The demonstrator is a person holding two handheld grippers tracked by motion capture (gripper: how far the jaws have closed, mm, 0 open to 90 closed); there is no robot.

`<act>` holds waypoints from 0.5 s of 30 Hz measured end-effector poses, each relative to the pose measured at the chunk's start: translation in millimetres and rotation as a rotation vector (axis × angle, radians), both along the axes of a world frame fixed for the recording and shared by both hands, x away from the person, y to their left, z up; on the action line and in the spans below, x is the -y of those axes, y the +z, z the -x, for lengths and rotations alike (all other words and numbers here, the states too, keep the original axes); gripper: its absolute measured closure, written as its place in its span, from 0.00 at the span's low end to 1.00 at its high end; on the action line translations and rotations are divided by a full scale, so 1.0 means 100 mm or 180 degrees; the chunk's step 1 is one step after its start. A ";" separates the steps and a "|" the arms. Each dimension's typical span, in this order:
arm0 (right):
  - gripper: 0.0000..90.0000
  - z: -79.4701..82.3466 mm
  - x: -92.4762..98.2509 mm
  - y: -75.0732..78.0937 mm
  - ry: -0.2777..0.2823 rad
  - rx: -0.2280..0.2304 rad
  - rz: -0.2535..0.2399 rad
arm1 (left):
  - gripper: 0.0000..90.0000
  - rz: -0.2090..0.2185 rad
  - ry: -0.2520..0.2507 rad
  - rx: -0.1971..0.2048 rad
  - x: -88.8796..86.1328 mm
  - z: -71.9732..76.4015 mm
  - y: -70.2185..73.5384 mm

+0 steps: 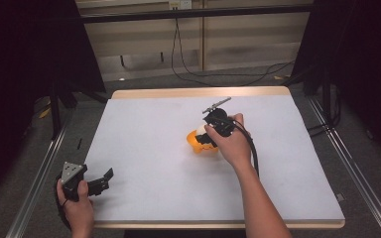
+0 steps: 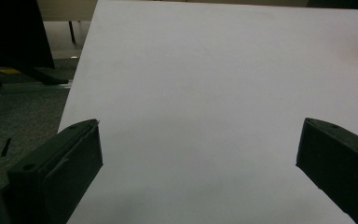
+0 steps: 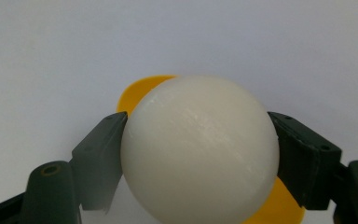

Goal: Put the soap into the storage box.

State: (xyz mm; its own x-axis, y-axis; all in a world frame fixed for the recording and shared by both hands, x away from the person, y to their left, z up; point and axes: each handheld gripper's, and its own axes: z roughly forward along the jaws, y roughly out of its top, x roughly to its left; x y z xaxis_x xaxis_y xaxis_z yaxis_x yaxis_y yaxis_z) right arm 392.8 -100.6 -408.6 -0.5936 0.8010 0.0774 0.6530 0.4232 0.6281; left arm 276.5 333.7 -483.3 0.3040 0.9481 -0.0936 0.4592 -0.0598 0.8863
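A white ball (image 3: 200, 154) sits clamped between the two black jaws of my right gripper (image 3: 196, 120), whose pads press on its left and right sides. Just behind and under the ball lies a yellow-orange dish (image 3: 142, 91). From above, that orange dish (image 1: 197, 142) rests near the middle of the white table (image 1: 144, 134), and my right gripper (image 1: 206, 132) hangs over its far edge with the hand covering most of it. My left gripper (image 1: 105, 181) rests at the table's near left corner. Its jaws stand wide apart over bare table, so the left gripper (image 2: 200, 135) is open and holds nothing.
The table's wooden edge (image 1: 198, 92) runs along the far side. Metal rails (image 1: 349, 163) flank the table on the floor, and black cables (image 1: 228, 74) trail across the carpet behind it. Dark curtains stand at both sides.
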 end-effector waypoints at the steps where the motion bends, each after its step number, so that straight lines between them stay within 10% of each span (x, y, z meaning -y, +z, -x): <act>1: 0.27 0.00 0.00 -0.01 -0.0016 0.0005 0.0000 | 0.00 0.0012 -0.0004 -0.0005 0.00 0.00 0.00; 15: 0.27 -0.03 -0.02 -0.12 -0.0268 -0.0013 -0.0010 | 0.00 0.0024 -0.0021 -0.0007 0.00 0.00 0.00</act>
State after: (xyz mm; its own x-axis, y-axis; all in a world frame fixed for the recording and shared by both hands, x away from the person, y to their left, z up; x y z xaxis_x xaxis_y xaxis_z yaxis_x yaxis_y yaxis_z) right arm 396.1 -99.0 -421.1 -0.5238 0.8479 0.0821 0.6887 0.3648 0.6266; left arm 276.7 334.2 -483.3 0.3101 0.9453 -0.1015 0.4607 -0.0560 0.8858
